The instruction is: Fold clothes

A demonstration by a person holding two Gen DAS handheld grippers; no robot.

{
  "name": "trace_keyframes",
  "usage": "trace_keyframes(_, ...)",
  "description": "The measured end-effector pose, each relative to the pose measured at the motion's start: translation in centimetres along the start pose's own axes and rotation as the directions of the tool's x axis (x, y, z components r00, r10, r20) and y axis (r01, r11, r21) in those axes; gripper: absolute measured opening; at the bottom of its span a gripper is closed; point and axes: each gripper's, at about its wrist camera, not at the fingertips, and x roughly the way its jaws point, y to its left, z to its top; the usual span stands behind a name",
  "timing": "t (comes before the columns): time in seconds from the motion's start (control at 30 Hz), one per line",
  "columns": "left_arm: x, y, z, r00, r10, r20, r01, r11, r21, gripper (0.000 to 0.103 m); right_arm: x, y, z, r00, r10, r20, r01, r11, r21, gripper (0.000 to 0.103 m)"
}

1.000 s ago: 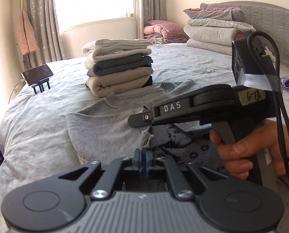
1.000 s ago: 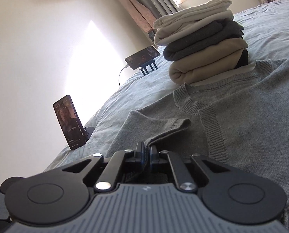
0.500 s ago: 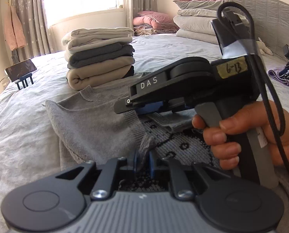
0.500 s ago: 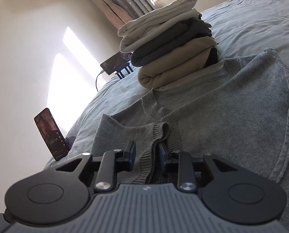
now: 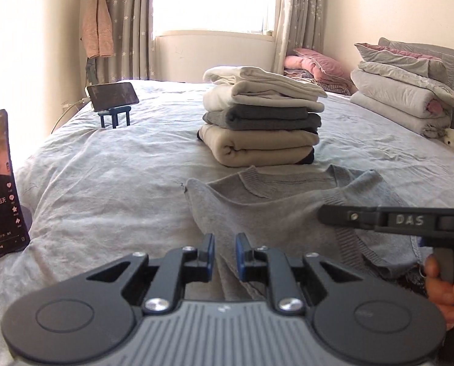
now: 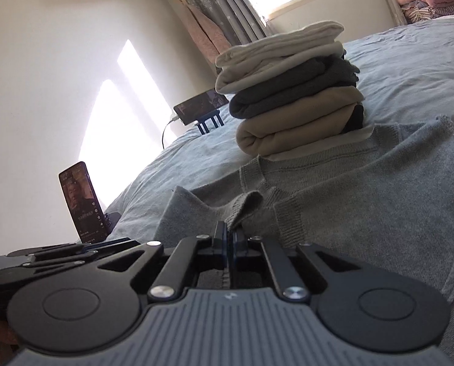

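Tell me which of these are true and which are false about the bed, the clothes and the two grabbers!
1. The right gripper pinches the grey sweater. True.
2. The left gripper grips cloth tightly. False: its jaws stand apart, with nothing pressed between them.
3. The stack of folded clothes has a white piece on top. True.
4. The phone on the blue stand lies on the sweater. False: it stands apart, on the bedsheet.
5. The stack is on the floor. False: it sits on the bed.
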Motion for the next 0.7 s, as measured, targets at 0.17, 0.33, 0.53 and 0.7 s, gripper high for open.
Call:
trace_keyframes(0.17,2.4,0.3,1.0,1.000,-0.017,0.018,0.018,0.999,-0.038,0.015,0.3,-0.9,0.4,0.997,-0.077,-0.020,0.077,0.997,-0.004,0.005)
trace_keyframes(0.33,5.5,0.0,2.0,0.995,0.095,-0.005,-0.095,0.995,-0.036,0.041,1.5,-2.1,-0.3,0.988,-0.116,-0.106,0.120,0.992,0.033,0.007)
trace_keyframes(0.53,8.5,2.0,2.3,0.994,0.081,-0.067,-0.092,0.978,-0.185,0.009,1.3,-2.1,-0.6,0.989,-0.105,-0.101,0.108,0.994,0.027,0.009)
trace_keyframes(0.7,8.1,2.4,1.4,0.992,0.128,-0.007,-0.126,0.956,-0.264,0.005,-0.2,-1.7,0.1,0.996,-0.085,0.026,0.084,0.996,0.015,0.005)
